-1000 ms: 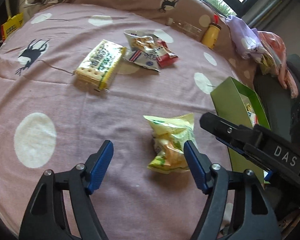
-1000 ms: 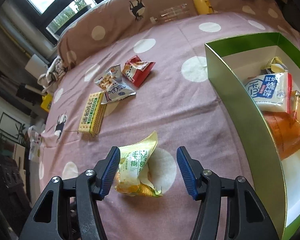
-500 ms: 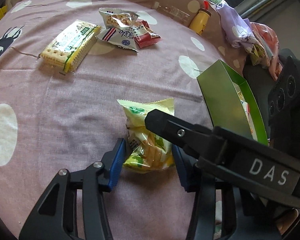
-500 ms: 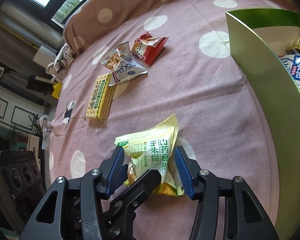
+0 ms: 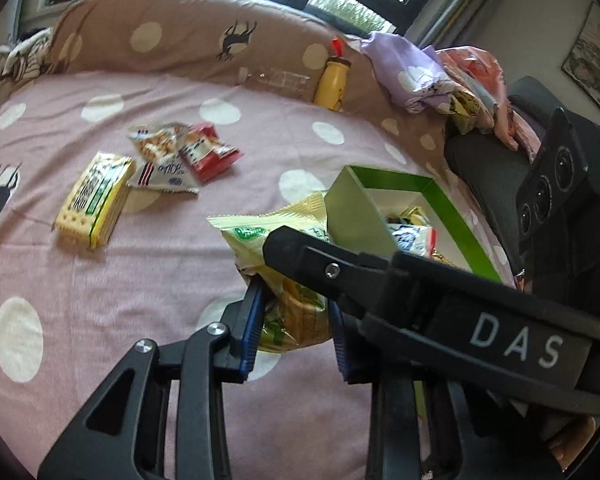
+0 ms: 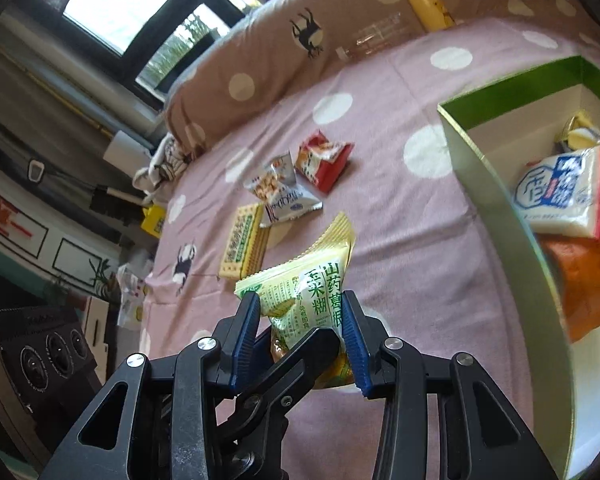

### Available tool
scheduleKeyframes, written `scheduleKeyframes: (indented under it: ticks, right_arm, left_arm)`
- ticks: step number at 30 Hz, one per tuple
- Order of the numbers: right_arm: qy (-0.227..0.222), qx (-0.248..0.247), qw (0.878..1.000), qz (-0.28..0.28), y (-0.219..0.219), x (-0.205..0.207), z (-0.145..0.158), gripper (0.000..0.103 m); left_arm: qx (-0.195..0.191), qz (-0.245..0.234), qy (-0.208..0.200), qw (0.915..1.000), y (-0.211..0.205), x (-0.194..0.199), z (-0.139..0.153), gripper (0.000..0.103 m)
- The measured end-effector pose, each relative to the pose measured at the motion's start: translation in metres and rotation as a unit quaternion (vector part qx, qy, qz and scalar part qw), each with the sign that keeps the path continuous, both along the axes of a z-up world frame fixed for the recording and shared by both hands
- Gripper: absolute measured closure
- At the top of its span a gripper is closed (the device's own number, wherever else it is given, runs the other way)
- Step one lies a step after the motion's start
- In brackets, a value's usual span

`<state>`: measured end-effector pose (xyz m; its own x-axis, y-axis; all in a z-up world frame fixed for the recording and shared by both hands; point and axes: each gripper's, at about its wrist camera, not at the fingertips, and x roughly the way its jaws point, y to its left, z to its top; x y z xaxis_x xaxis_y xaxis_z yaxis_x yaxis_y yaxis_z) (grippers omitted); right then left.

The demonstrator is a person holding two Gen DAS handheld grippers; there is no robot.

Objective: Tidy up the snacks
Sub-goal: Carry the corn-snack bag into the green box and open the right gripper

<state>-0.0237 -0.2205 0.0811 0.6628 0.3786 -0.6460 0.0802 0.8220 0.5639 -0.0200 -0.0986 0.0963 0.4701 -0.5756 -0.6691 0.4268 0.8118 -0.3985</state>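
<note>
A yellow-green snack bag (image 5: 276, 236) hangs just above the pink dotted sheet, pinched from two sides. My left gripper (image 5: 296, 312) is shut on its lower part. My right gripper (image 6: 300, 304) has its blue pads against the bag (image 6: 316, 288), and its jaws are still closing on it. A finger (image 5: 340, 268) of the right gripper crosses the left wrist view in front of the bag. A green box (image 6: 500, 208) with white inside stands to the right and holds a blue-white pack (image 6: 560, 192) and an orange bag (image 6: 580, 276).
On the sheet further back lie a yellow cracker pack (image 5: 96, 196), a clear nut bag (image 5: 160, 156) and a red bag (image 5: 208, 152). A yellow bottle (image 5: 332, 84) leans on the brown bolster. Crumpled clothes (image 5: 440, 76) are piled at the back right.
Both grippers went from open around the bag to closed on it. The bag has come up off the sheet, and both views have tipped up toward the window.
</note>
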Motion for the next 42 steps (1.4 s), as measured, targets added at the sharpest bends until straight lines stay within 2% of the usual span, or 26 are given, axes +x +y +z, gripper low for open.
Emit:
scheduleKeyframes:
  ticks: [6,10,16,20,26,33,39,42]
  right_arm:
    - [-0.057,0.021,0.995,-0.078,-0.051,-0.029,0.026,0.059]
    - [-0.073,0.03,0.988,-0.136,-0.085,-0.049,0.033,0.059]
    - [-0.067,0.046,0.971,-0.227,-0.126,-0.072,0.029,0.059]
    - [-0.041,0.05,0.957,-0.281,-0.15,-0.082,0.019,0.059]
    - [-0.008,0.072,0.946,-0.315,-0.178,-0.091,-0.001,0.059]
    - [0.03,0.086,0.937,-0.338,-0.189,-0.094,-0.017,0.059]
    - [0.037,0.08,0.934,-0.346,-0.188,-0.095,-0.018,0.058]
    - [0.031,0.067,0.934,-0.35,-0.187,-0.097,-0.014,0.059]
  left_arm:
    - [0.003,-0.06,-0.056,0.9966,-0.049,-0.008,0.028,0.073]
    - [0.009,-0.113,-0.069,0.9912,-0.087,-0.012,0.035,0.073]
    - [0.017,-0.192,-0.063,0.9793,-0.14,-0.015,0.031,0.073]
    - [0.014,-0.232,-0.034,0.972,-0.169,-0.016,0.019,0.073]
    - [0.015,-0.253,0.008,0.9672,-0.196,-0.015,0.0,0.073]
    - [0.024,-0.256,0.052,0.9649,-0.208,-0.014,-0.016,0.074]
    - [0.027,-0.25,0.058,0.966,-0.211,-0.014,-0.022,0.073]
    - [0.026,-0.244,0.048,0.9682,-0.206,-0.015,-0.018,0.071]
